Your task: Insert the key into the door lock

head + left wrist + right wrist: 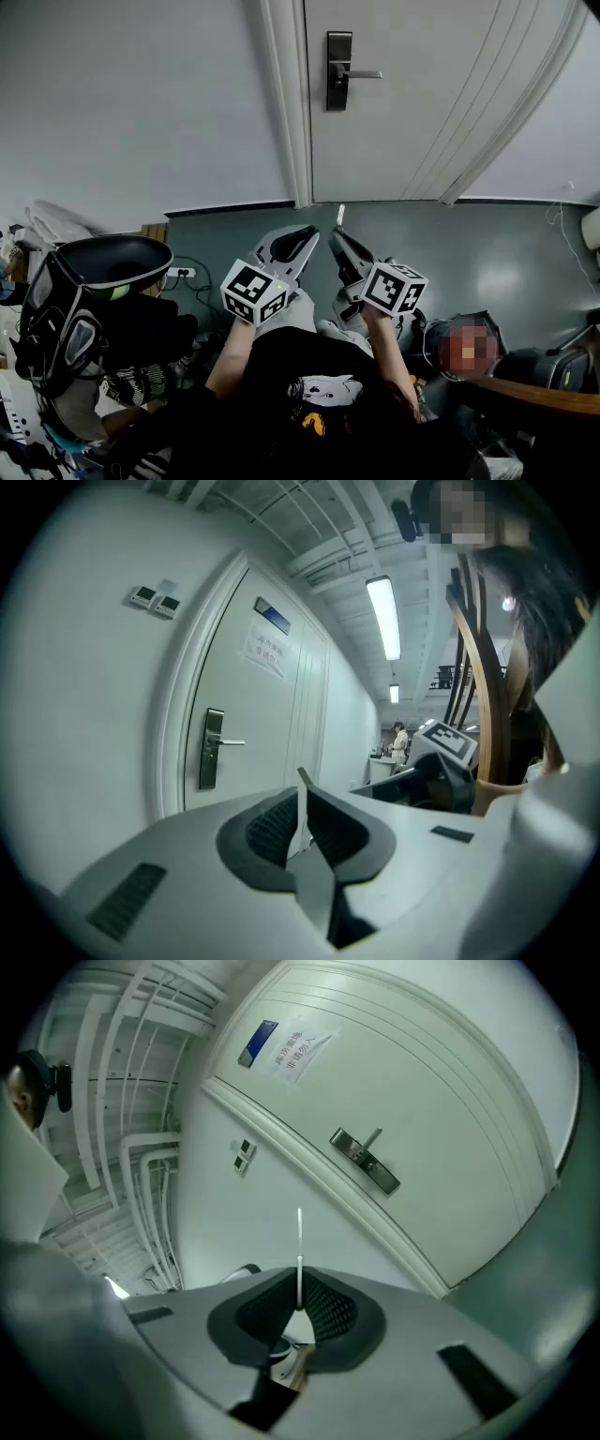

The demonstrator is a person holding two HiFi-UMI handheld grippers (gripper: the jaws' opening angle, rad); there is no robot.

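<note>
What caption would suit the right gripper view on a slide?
The right tongs pinch a key, blade pointing outward, with the door lock ahead and not yet reached.

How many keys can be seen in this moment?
1. The key stands clamped in the right gripper, blade pointing out, well short of the door lock. The left gripper shows none; its jaws are together.

Closed left claw (302,797), door lock (212,750) beyond on the white door (274,728).
</note>
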